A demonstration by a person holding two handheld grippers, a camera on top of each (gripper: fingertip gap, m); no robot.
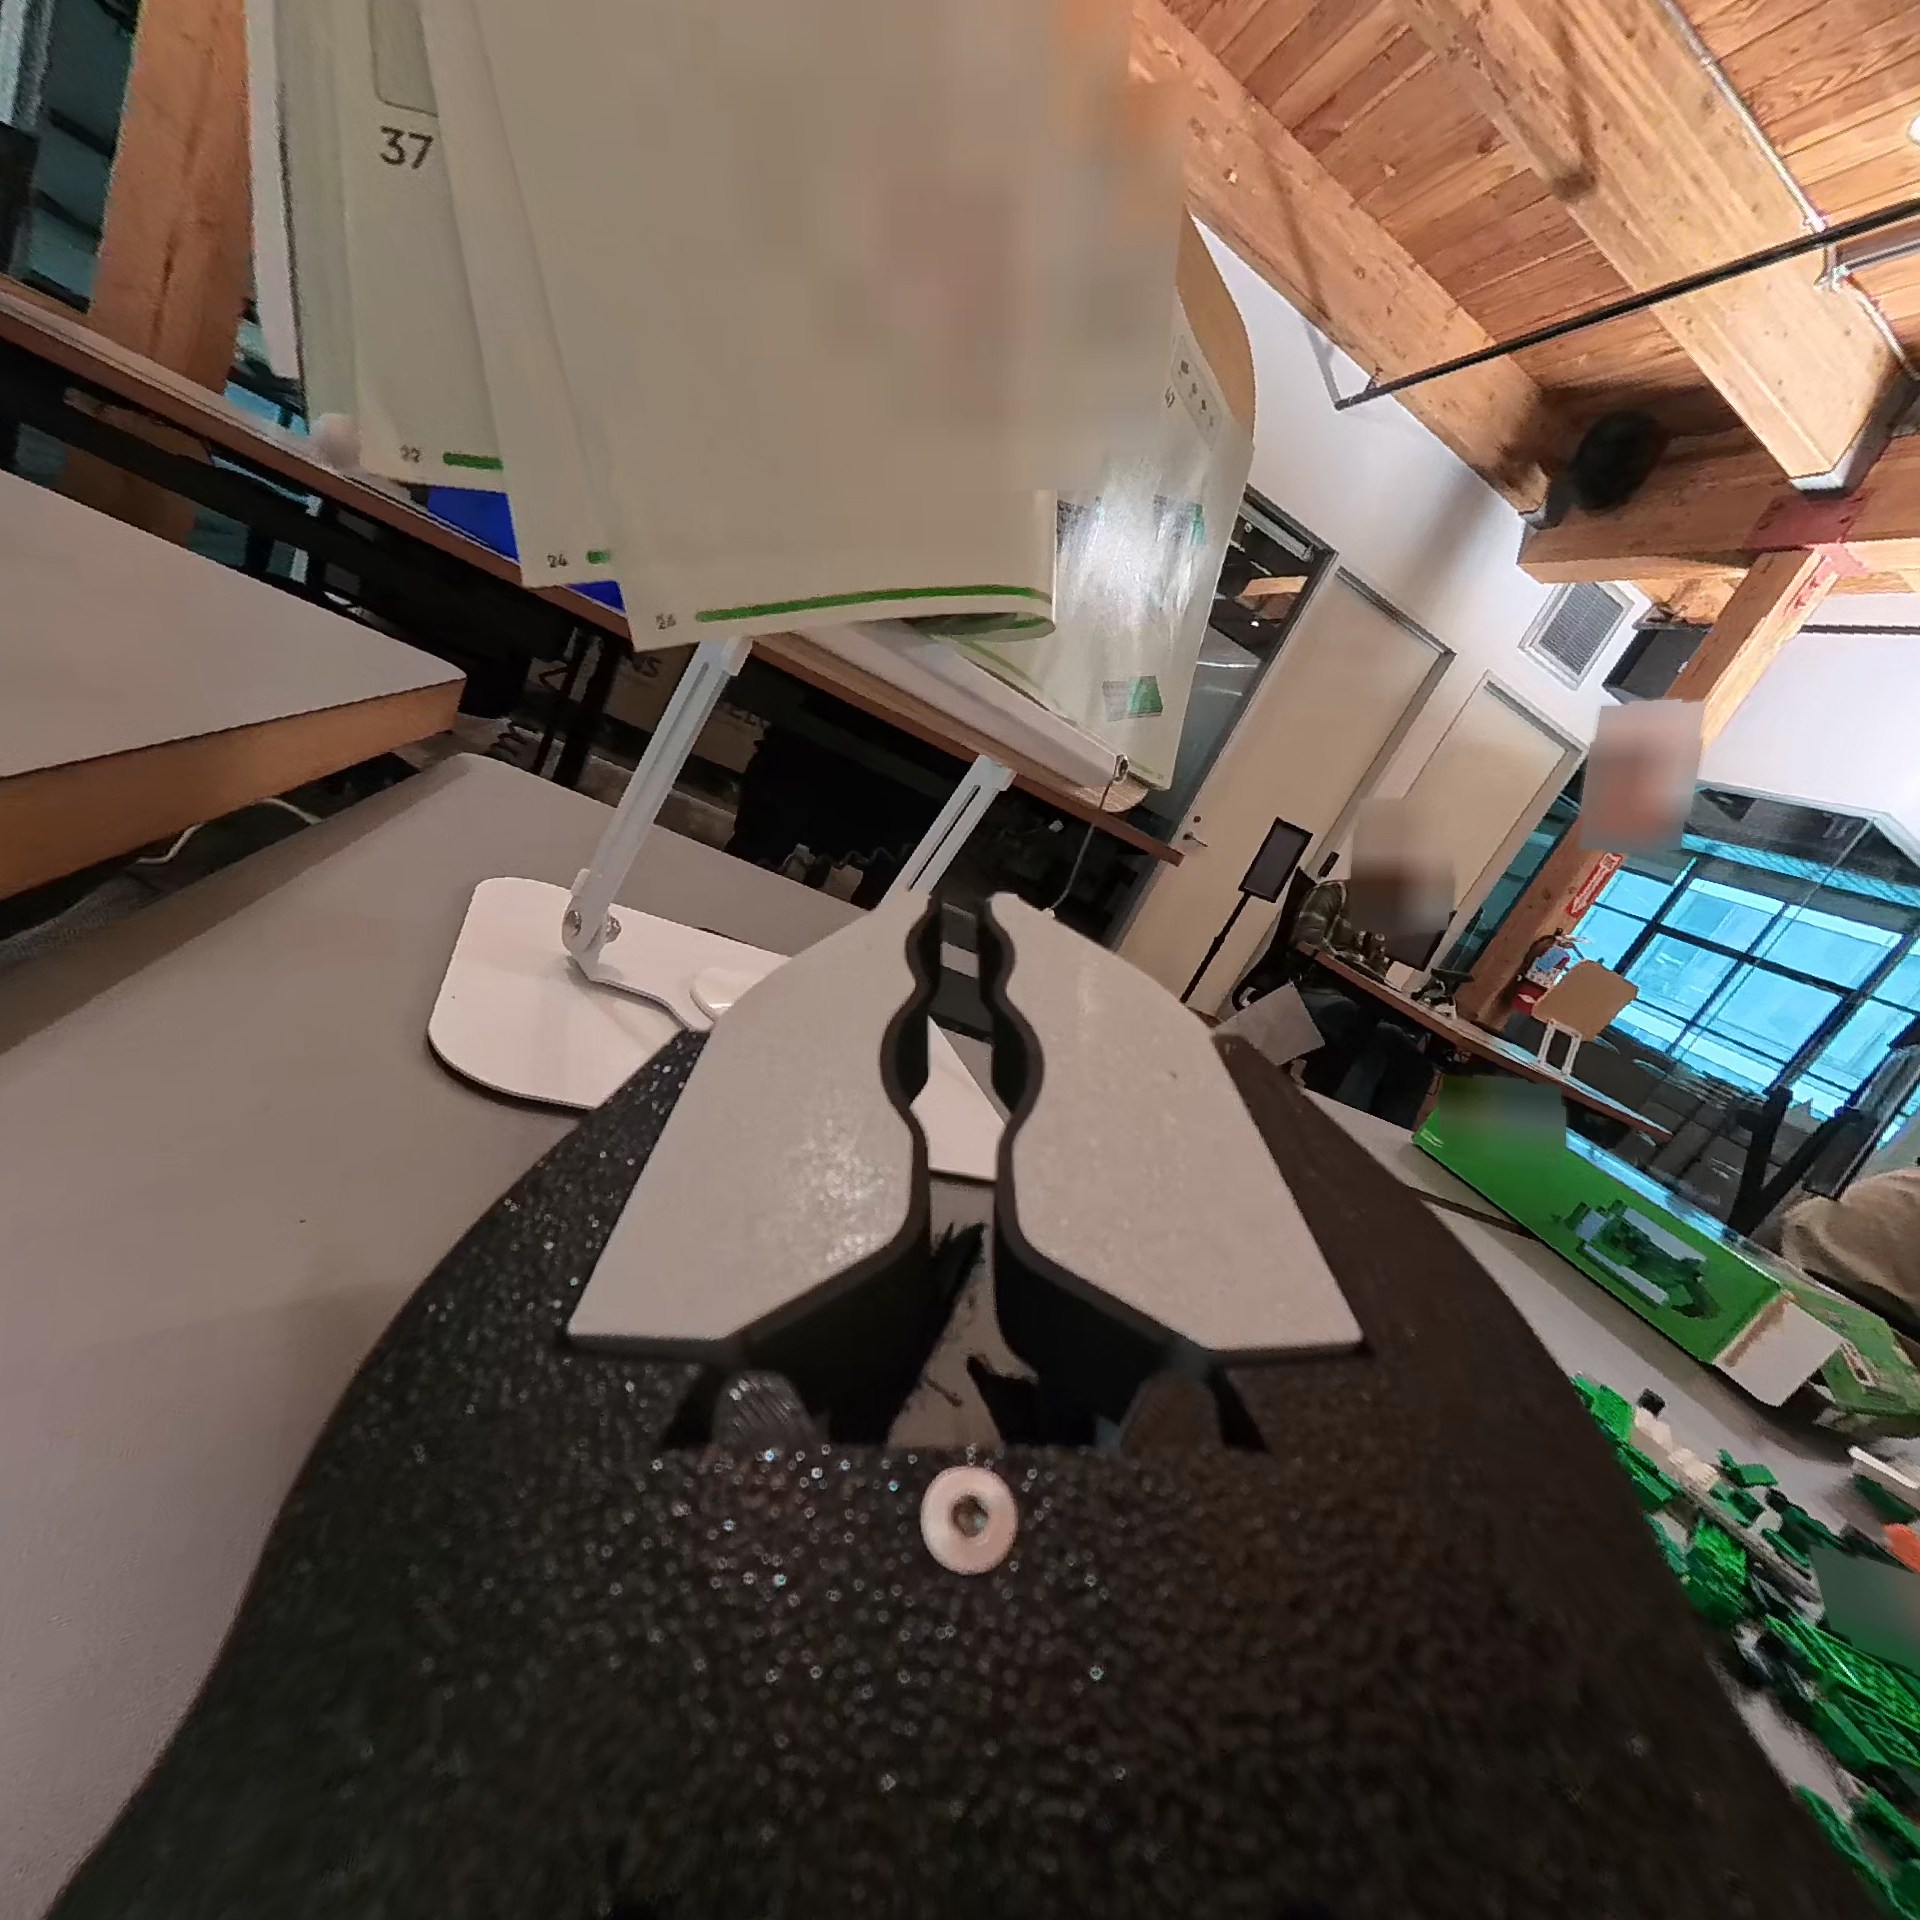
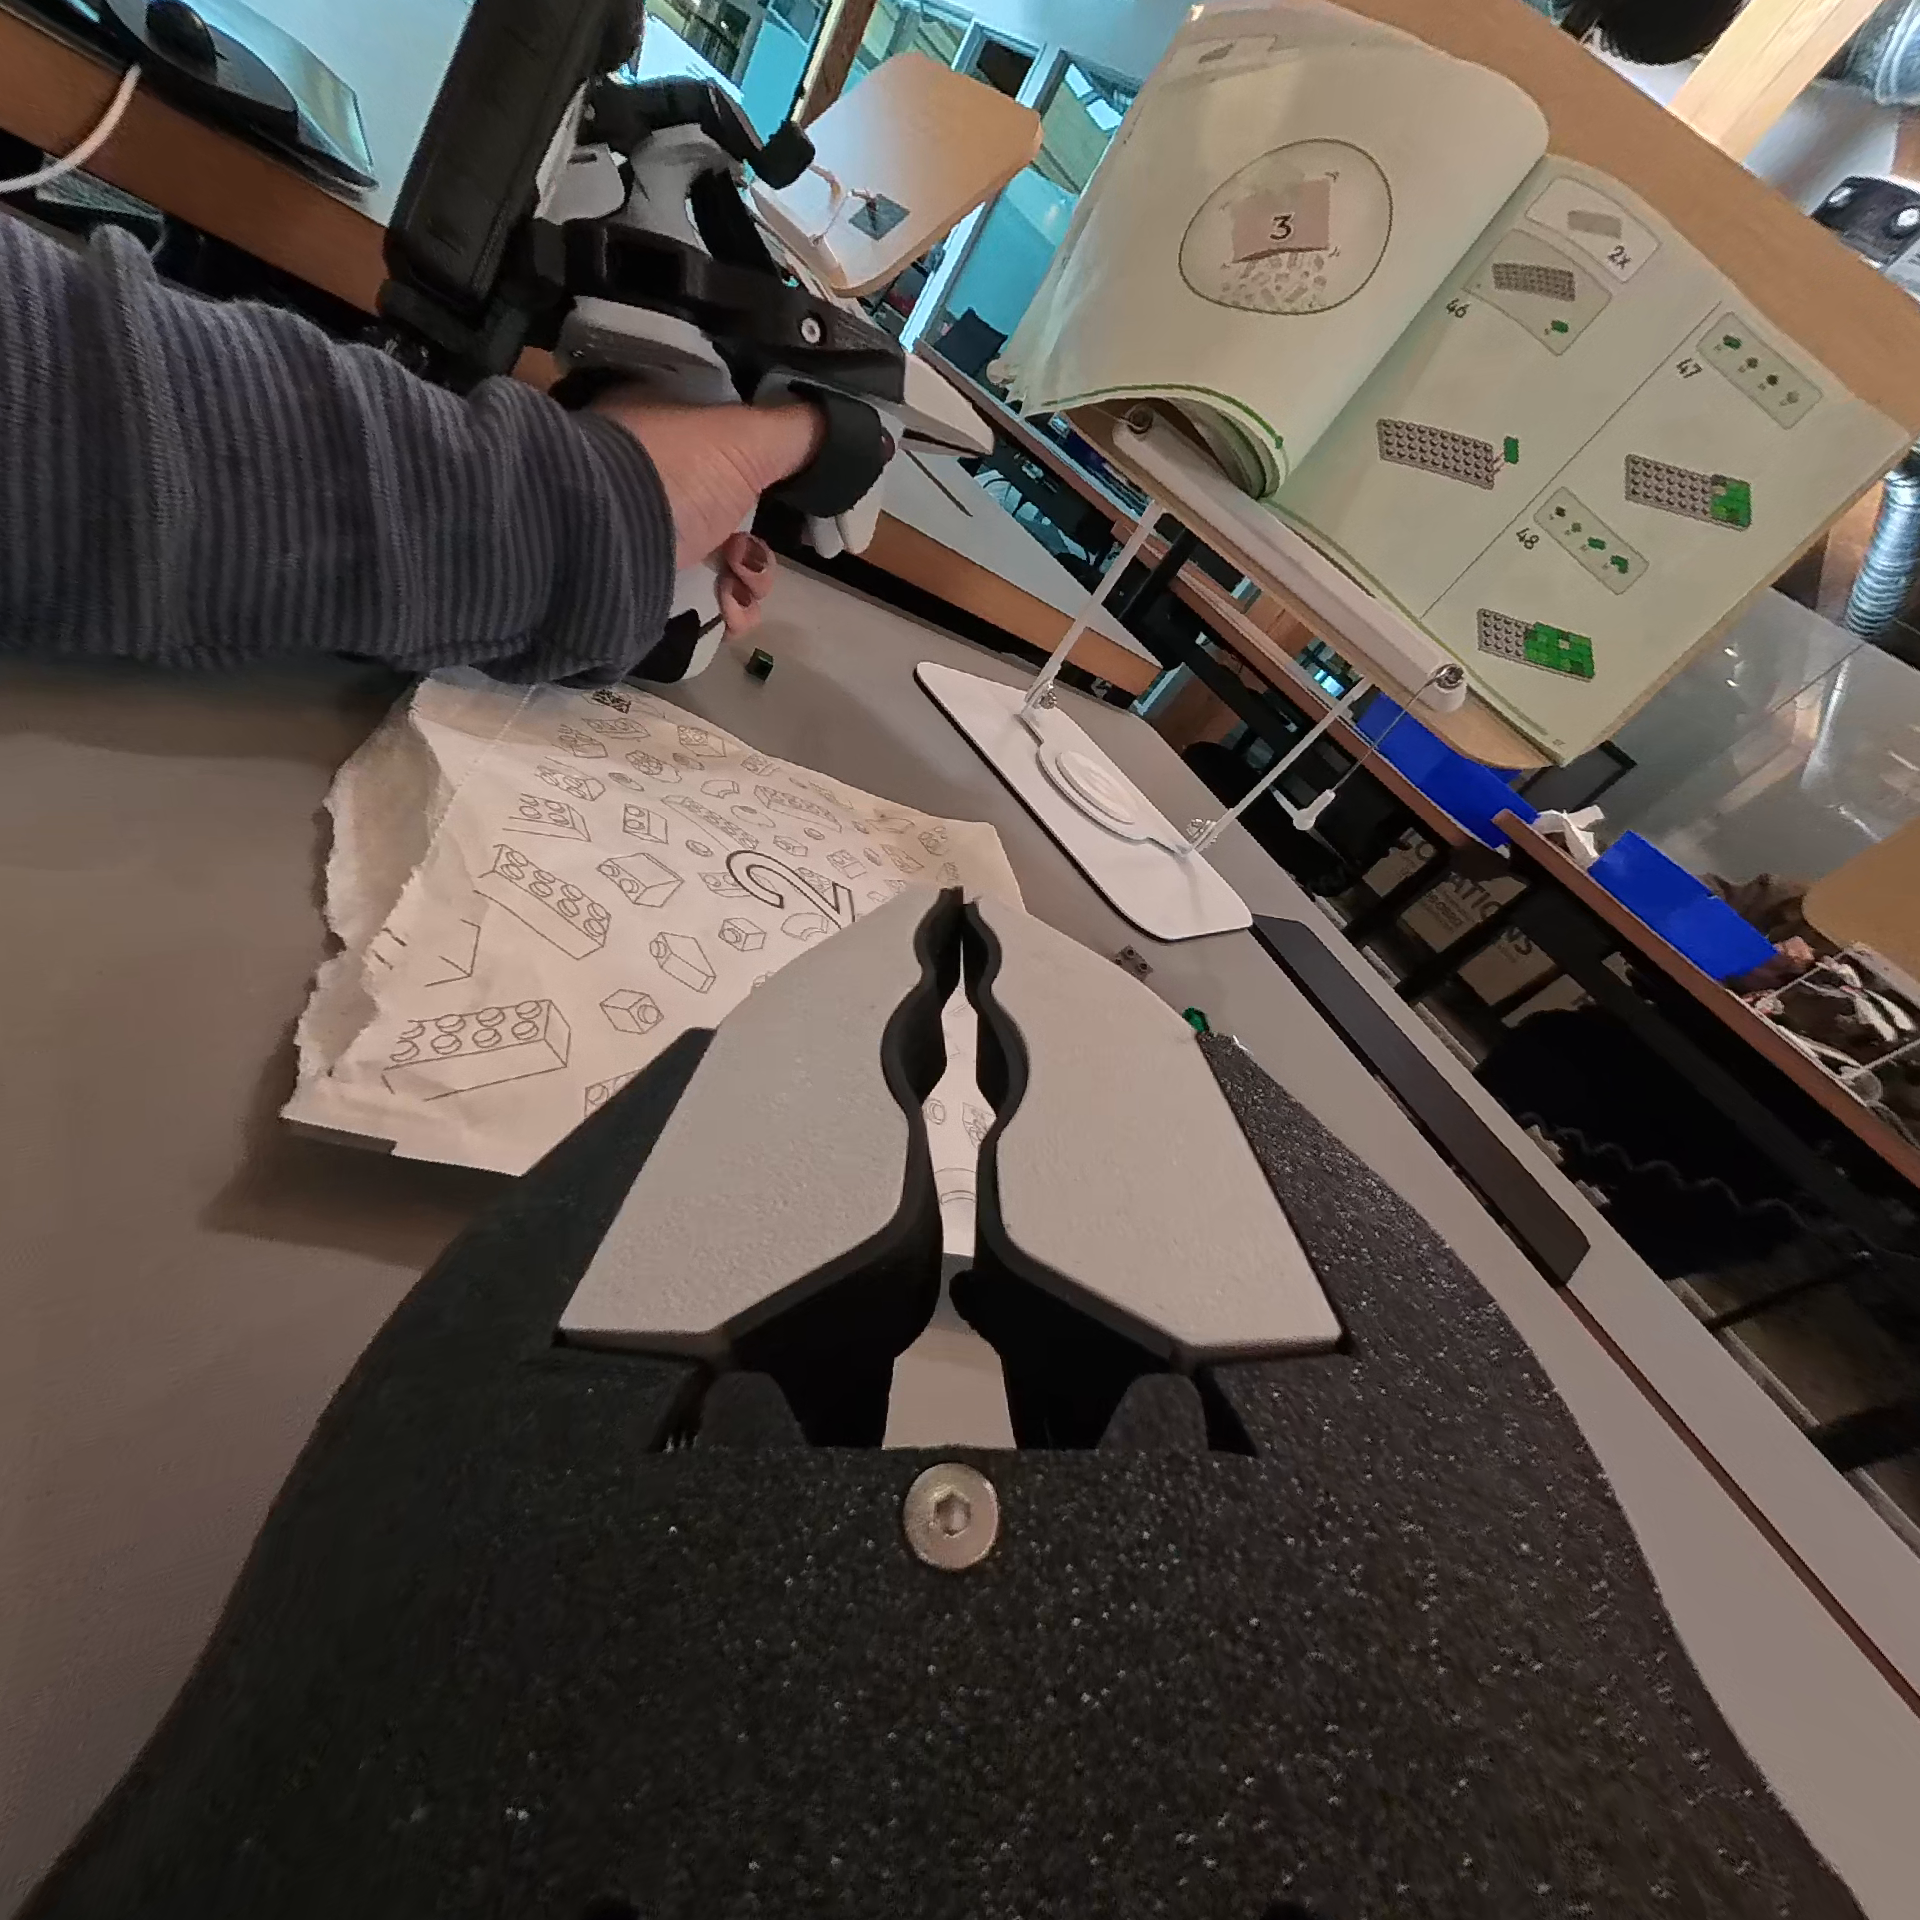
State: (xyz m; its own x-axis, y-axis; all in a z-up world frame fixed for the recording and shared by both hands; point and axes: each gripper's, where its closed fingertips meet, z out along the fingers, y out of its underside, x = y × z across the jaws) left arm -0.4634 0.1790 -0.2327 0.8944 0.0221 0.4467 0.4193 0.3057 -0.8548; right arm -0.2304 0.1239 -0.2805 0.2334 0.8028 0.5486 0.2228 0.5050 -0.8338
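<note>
On the grey table [image 2: 156, 935], the right gripper [image 2: 961, 914] hovers with fingertips pressed together, empty, over a torn paper bag [image 2: 582, 894] printed with bricks. Far left, the left gripper [image 1: 961, 914], slightly spread and empty, points toward the white stand [image 1: 540, 997] holding an open instruction booklet [image 2: 1558, 436]; green bricks [image 1: 1766, 1579] lie to its right.

a grey counter [image 1: 208, 1195] stands among long wood-edged tables [image 1: 187, 717] under a ceiling of wooden planks and heavy beams [image 1: 1558, 156], with white walls [image 1: 1382, 499], pale doors [image 1: 1351, 707] and a large gridded window [image 1: 1756, 966] letting in bluish daylight.
</note>
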